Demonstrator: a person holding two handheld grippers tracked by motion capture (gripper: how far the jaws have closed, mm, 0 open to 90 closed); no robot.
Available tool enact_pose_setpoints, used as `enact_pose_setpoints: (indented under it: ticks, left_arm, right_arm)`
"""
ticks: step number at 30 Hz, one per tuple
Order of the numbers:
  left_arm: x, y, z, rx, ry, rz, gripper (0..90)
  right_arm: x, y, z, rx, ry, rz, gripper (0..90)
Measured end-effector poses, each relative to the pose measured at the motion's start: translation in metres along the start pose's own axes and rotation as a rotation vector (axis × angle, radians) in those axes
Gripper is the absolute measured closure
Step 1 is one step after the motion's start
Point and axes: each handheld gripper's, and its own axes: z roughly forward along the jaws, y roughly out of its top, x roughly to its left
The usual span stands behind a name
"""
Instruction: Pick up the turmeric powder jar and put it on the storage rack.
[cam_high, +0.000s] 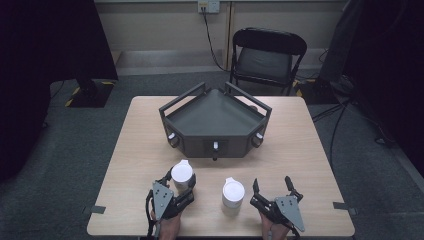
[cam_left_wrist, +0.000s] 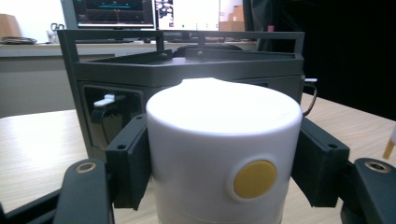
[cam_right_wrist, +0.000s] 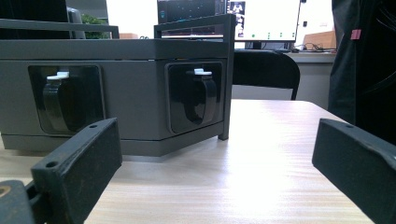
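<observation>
Two white lidded cups stand on the near part of the wooden table (cam_high: 300, 150). The left cup (cam_high: 181, 173) sits between the jaws of my left gripper (cam_high: 181, 181). In the left gripper view both pads press this cup (cam_left_wrist: 219, 140) at its sides, and a yellow round dot on it faces the camera; the left gripper (cam_left_wrist: 224, 158) is shut on it. The second cup (cam_high: 233, 193) stands free just left of my right gripper (cam_high: 271, 182). The right gripper (cam_right_wrist: 215, 140) is open with nothing between its jaws.
A dark grey angular box (cam_high: 215, 115) with rail handles and three recessed front latches sits mid-table, close ahead of both grippers (cam_left_wrist: 187, 70) (cam_right_wrist: 135, 84). Behind the table stands a black folding chair (cam_high: 267, 55). Cables run across the floor at the right (cam_high: 340, 120).
</observation>
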Motion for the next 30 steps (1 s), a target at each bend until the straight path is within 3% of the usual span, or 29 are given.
enact_pose_setpoints:
  ticks: [16, 30]
  left_arm:
    - [0.008, 0.016, 0.006, 0.004, -0.054, 0.014, 30.7]
    - [0.012, 0.028, 0.011, -0.011, -0.067, 0.024, 30.7]
  right_arm:
    - [0.0, 0.0, 0.0, 0.0, 0.002, 0.0, 0.1]
    - [-0.001, 0.0, 0.0, 0.0, 0.003, 0.0, 0.1]
